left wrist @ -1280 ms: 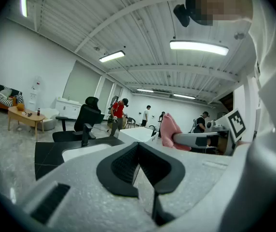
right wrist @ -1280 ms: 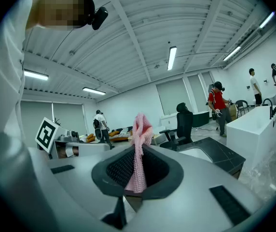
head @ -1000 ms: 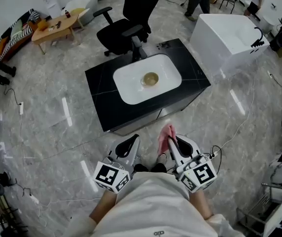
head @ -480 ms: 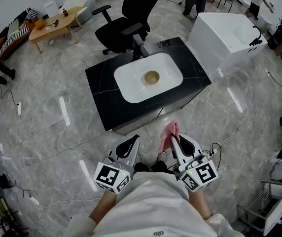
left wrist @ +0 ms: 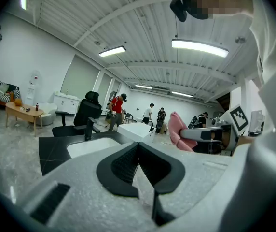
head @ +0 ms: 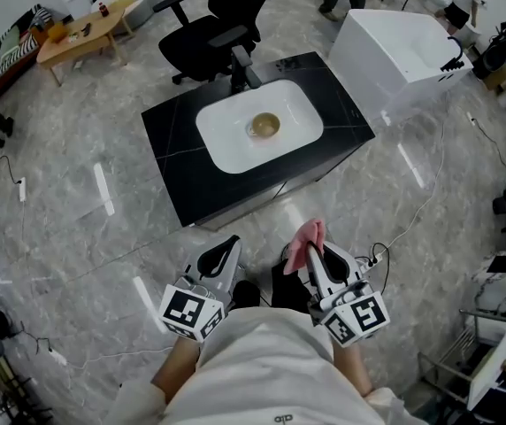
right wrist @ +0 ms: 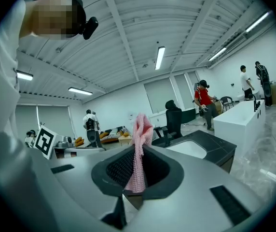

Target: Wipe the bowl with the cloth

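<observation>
A small brownish bowl (head: 264, 126) sits in the white sink basin (head: 226, 144) of a black counter, far ahead of both grippers. My right gripper (head: 310, 242) is shut on a pink cloth (head: 302, 240), which sticks up between its jaws (right wrist: 140, 144). The left gripper (head: 224, 249) is shut with nothing between its jaws (left wrist: 138, 146). In the left gripper view the cloth (left wrist: 179, 130) shows at the right, held in the other gripper. Both grippers are held close to the person's body, over the floor in front of the counter.
The black counter (head: 178, 166) stands on a marble floor. A black office chair (head: 210, 29) is behind it, a white tub-like unit (head: 394, 51) to the right. A cable (head: 417, 215) lies across the floor. A wooden table (head: 76, 38) and other people are far back.
The head view has shifted, so the counter now sits a little higher and left in the picture. The left gripper has drifted slightly left and down. The right gripper still grips the cloth.
</observation>
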Available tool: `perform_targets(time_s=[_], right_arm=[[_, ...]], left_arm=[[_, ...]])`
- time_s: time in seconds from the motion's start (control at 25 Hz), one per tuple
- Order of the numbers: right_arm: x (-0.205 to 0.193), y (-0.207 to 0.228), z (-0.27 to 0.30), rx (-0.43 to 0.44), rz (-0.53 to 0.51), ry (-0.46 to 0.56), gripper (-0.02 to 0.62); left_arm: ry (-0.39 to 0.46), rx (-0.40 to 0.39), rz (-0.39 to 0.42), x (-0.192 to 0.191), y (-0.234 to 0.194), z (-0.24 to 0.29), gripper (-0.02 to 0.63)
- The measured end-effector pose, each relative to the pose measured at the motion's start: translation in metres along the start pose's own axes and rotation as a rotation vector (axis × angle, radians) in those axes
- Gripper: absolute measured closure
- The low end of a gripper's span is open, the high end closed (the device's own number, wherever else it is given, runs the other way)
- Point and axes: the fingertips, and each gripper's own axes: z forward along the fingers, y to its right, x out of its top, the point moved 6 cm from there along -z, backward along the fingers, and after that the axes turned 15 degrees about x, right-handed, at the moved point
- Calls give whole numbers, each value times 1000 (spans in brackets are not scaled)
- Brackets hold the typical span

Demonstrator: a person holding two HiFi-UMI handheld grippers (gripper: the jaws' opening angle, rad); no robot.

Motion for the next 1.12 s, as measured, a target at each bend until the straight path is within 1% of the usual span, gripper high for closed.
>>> perform_targets(time_s=[0.12,0.2,0.44,0.56,0.8,1.0,1.12], right_arm=[[-1,12,-1,-9,10,-4,566],[-1,20,1,1,11,-6,566],[14,50,11,84,-15,-13,566],[28,75,12,108,-24,-3,566],[54,137,1,130,-32,17,566],[70,179,-10,169,-23,9,566],[73,204,-14,200,-15,-4,566]], left_arm=[[-10,0,-4,-2,3,10,594],[-16,4,-6,-3,6,18,594],[-14,31,14,7,18,50,594],[-10,40,22,17,29,73,594],[-7,34,48,34,66,128,595],[-26,71,17,45,96,163,595],[-25,109,19,43,109,181,595]])
